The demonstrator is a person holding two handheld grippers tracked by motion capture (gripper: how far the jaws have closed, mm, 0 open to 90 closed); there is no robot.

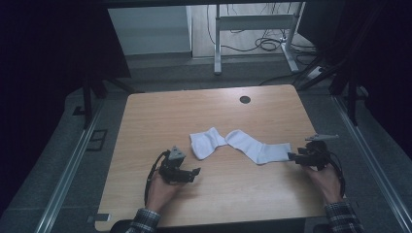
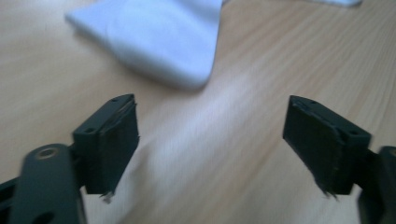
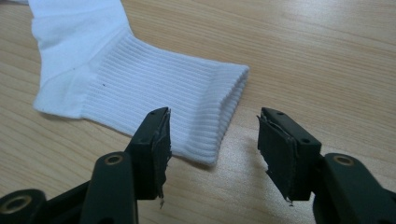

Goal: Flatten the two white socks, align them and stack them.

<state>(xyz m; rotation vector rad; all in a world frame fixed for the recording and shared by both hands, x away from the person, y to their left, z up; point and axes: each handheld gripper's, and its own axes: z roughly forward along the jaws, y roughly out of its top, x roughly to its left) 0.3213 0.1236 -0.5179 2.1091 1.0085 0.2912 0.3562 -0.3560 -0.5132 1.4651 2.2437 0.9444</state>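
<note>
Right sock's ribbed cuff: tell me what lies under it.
The ribbed cuff lies flat on the wooden table, just ahead of the open right gripper. The cuff covers whatever lies beneath it.

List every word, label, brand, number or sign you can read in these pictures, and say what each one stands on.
None: no readable text in any view.
The two white socks are plain; the ribbed cuff carries no logo or label.
The wooden table is unmarked.
The left gripper and right gripper carry no lettering on their black jaws.
</note>
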